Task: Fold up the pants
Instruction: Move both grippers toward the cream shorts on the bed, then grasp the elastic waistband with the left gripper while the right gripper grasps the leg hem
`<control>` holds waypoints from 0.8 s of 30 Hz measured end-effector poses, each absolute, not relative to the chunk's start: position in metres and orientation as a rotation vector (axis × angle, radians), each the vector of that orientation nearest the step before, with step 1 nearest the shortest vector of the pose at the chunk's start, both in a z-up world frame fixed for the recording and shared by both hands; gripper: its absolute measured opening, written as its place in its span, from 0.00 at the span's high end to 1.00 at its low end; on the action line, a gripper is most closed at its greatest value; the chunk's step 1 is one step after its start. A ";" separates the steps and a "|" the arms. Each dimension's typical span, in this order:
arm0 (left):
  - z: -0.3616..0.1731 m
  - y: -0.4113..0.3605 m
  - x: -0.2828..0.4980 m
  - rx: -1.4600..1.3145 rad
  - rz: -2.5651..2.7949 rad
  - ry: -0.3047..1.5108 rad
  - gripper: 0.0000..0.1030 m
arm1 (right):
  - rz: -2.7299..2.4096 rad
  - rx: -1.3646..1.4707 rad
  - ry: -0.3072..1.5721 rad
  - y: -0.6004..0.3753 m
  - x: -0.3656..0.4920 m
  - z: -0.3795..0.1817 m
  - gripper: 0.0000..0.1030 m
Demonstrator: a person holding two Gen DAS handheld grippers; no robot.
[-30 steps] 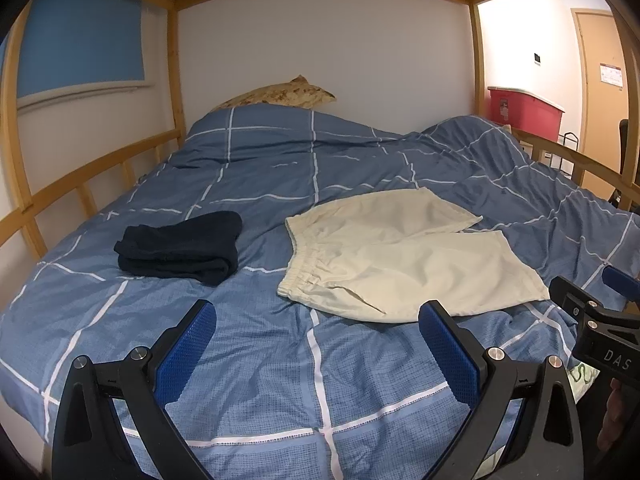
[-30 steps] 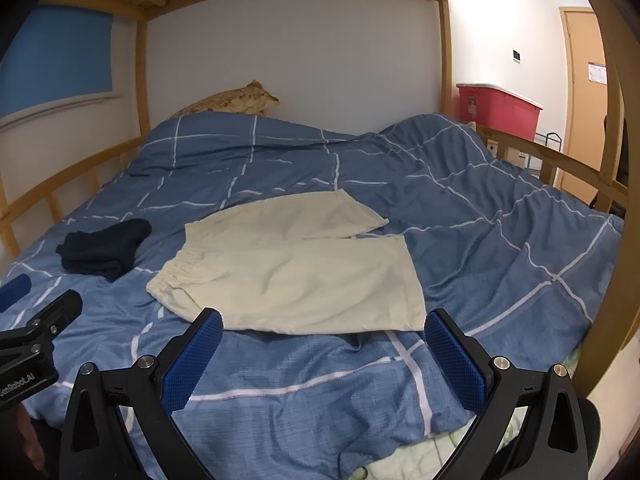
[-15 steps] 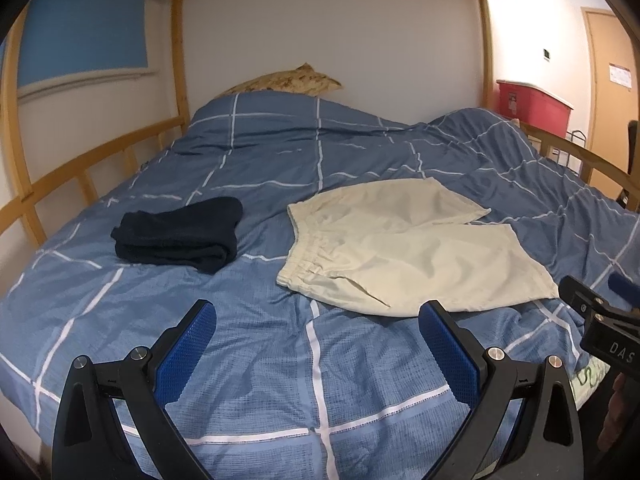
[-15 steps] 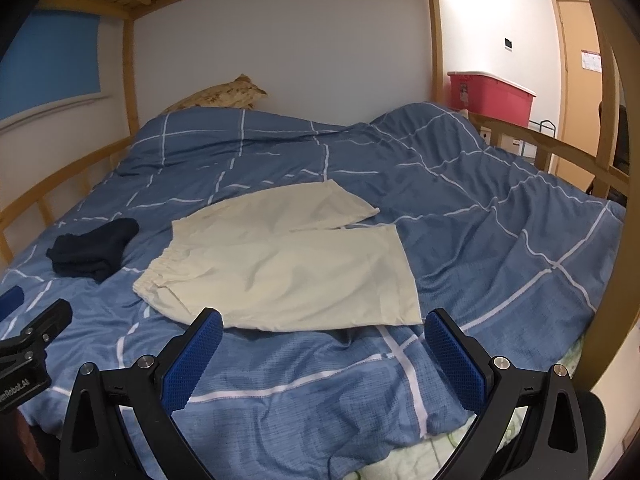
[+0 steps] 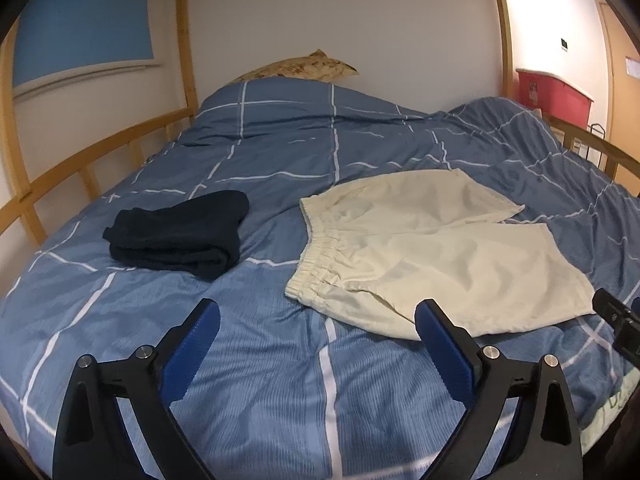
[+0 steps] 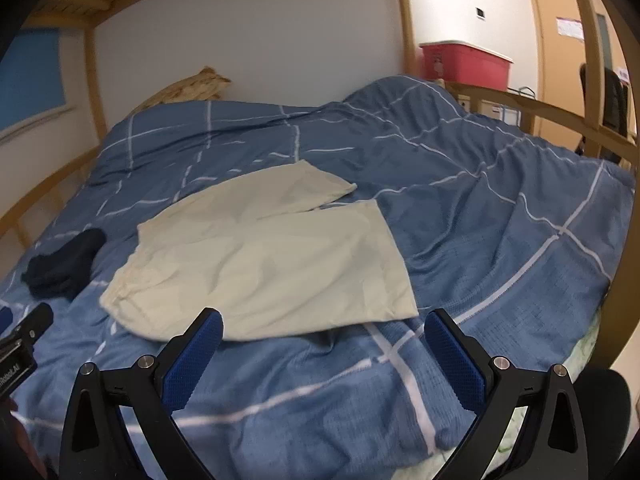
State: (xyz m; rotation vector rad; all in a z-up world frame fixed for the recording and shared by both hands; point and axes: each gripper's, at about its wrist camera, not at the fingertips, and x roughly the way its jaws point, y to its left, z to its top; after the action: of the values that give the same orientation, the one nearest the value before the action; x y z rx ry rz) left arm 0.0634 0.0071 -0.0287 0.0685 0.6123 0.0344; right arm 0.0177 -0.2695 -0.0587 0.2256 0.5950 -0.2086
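Observation:
Cream shorts (image 5: 432, 252) (image 6: 264, 256) lie flat on the blue checked duvet (image 5: 280, 380) (image 6: 500, 216), elastic waistband to the left, both legs spread to the right. My left gripper (image 5: 318, 336) hovers open over the duvet just short of the waistband's near corner, its right pad overlapping the shorts' near edge in the image. My right gripper (image 6: 324, 344) is open too, held above the near hem of the shorts. Nothing sits between either pair of blue pads.
A folded dark garment (image 5: 180, 236) (image 6: 64, 264) rests left of the shorts. A patterned pillow (image 5: 296, 70) lies at the head. Wooden bunk rails (image 5: 80, 164) (image 6: 540, 112) line both sides. A red bin (image 6: 464, 62) stands beyond the right rail.
Both grippers have moved forward and lower toward the shorts, which now fill more of each view. The right view has swung right. The shorts have not moved.

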 end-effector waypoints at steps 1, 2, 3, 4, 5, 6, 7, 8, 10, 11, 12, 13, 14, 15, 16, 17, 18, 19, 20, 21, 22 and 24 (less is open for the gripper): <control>-0.031 0.007 0.067 0.072 0.030 0.615 0.06 | -0.207 0.240 0.602 -0.272 0.020 -0.061 0.01; -0.035 0.007 0.071 0.077 0.027 0.620 0.06 | -0.208 0.250 0.613 -0.273 0.022 -0.063 0.01; -0.036 0.006 0.073 0.081 0.026 0.622 0.07 | -0.208 0.263 0.613 -0.275 0.024 -0.066 0.01; -0.040 0.006 0.077 0.087 0.021 0.623 0.10 | -0.213 0.267 0.615 -0.276 0.026 -0.068 0.01; -0.042 0.006 0.079 0.093 0.021 0.627 0.11 | -0.218 0.270 0.621 -0.277 0.028 -0.071 0.01; -0.045 0.005 0.083 0.098 0.020 0.633 0.13 | -0.222 0.266 0.630 -0.277 0.030 -0.073 0.01; -0.050 0.006 0.088 0.103 0.016 0.643 0.15 | -0.225 0.268 0.640 -0.278 0.033 -0.076 0.01; -0.053 0.005 0.091 0.106 0.011 0.651 0.16 | -0.228 0.269 0.653 -0.278 0.036 -0.079 0.02; -0.061 0.004 0.100 0.114 0.000 0.675 0.21 | -0.231 0.273 0.668 -0.279 0.041 -0.085 0.04; -0.065 0.004 0.103 0.114 -0.004 0.684 0.22 | -0.234 0.277 0.679 -0.278 0.044 -0.088 0.06; -0.068 0.004 0.107 0.112 -0.008 0.693 0.24 | -0.235 0.279 0.684 -0.278 0.046 -0.091 0.07; -0.073 0.004 0.112 0.106 -0.013 0.708 0.27 | -0.237 0.279 0.692 -0.277 0.048 -0.093 0.08; -0.077 0.004 0.115 0.101 -0.017 0.718 0.28 | -0.235 0.280 0.700 -0.277 0.050 -0.096 0.09; -0.081 0.004 0.118 0.096 -0.023 0.731 0.30 | -0.233 0.282 0.703 -0.277 0.052 -0.098 0.11; -0.085 0.004 0.122 0.086 -0.030 0.749 0.31 | -0.234 0.282 0.712 -0.277 0.053 -0.100 0.15; -0.088 0.004 0.125 0.079 -0.036 0.762 0.32 | -0.238 0.281 0.723 -0.277 0.055 -0.103 0.18; -0.091 0.003 0.128 0.072 -0.042 0.772 0.32 | -0.240 0.283 0.729 -0.278 0.056 -0.105 0.19; -0.093 0.003 0.131 0.066 -0.046 0.781 0.32 | -0.240 0.288 0.740 -0.279 0.058 -0.108 0.22; -0.096 0.003 0.134 0.058 -0.050 0.791 0.32 | -0.241 0.291 0.750 -0.280 0.060 -0.111 0.26; -0.098 0.003 0.136 0.051 -0.055 0.797 0.34 | -0.240 0.295 0.764 -0.281 0.063 -0.113 0.28; -0.099 0.003 0.138 0.041 -0.062 0.803 0.35 | -0.236 0.301 0.774 -0.282 0.065 -0.115 0.31; -0.101 0.004 0.141 0.024 -0.066 0.810 0.36 | -0.237 0.306 0.780 -0.284 0.066 -0.117 0.33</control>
State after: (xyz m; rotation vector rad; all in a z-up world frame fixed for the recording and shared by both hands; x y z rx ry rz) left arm 0.1407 0.0045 -0.1012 0.0241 0.8104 -0.0665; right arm 0.0664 -0.2838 -0.1166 0.3064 0.7804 -0.2374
